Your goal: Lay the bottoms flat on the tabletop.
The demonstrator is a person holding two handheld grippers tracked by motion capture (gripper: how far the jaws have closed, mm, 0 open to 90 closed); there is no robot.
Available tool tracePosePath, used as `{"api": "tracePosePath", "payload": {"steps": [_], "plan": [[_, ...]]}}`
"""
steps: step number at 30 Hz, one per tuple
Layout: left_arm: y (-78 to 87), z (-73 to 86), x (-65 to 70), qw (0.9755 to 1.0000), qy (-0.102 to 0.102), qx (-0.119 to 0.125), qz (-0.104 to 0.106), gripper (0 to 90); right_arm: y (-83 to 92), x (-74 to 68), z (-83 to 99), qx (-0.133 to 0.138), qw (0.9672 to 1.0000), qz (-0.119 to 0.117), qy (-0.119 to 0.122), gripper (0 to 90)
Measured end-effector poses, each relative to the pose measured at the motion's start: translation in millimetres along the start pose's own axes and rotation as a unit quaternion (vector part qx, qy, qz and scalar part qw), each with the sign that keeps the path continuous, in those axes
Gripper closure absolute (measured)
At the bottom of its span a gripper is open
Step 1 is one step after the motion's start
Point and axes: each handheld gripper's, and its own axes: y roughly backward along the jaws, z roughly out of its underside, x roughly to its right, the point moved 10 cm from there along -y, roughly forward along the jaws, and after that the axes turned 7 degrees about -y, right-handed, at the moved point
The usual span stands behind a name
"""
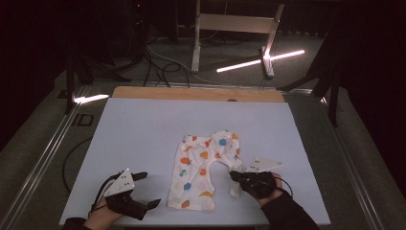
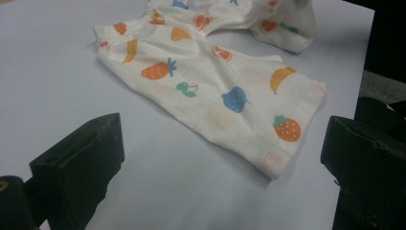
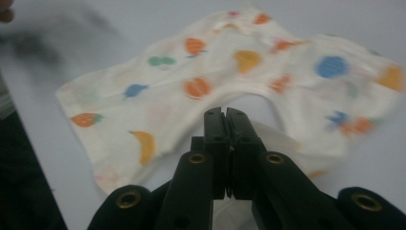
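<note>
Shorts (image 1: 201,170), white with a fruit print, lie crumpled on the pale counter (image 1: 143,129), nearer my edge than the far one. I read the step as the first pinch for spreading or folding them. My right claw (image 1: 233,175) sits at the shorts' right leg, by the inner curve of the crotch, and its jaws are together. In the right gripper view that claw (image 3: 225,115) is pressed tight with white cloth right under and beyond its tips, so I judge it has nipped the hem there, though I cannot see fabric actually between the pads. My left claw (image 1: 148,189) waits just left of the shorts' waistband end, jaws wide apart and holding nothing; in the left gripper view the nearest corner of the shorts (image 2: 275,160) lies between and ahead of them.

Next I would bring the left claw onto that near corner and close, then draw both away from each other to flatten the cloth, keeping the pull gentle so the right pinch does not slip.

Hard to make out: the right leg's hem under the right claw, and the blurred far half of the shorts in the right gripper view.
</note>
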Motion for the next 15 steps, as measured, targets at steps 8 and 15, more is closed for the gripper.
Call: {"api": "tracePosePath", "payload": {"steps": [8,15], "plan": [[-0.3,0.3,-0.2,1.0,0.002,0.004,0.003,1.9,-34.5,-40.2,0.6,-0.03,0.9974,-0.057,0.033,88.1],[1.2,-1.6,-0.1,0.9999,0.003,0.015,0.003,1.9,-21.6,-27.2,-3.6,-0.003,0.9987,-0.05,0.013,66.4]]}}
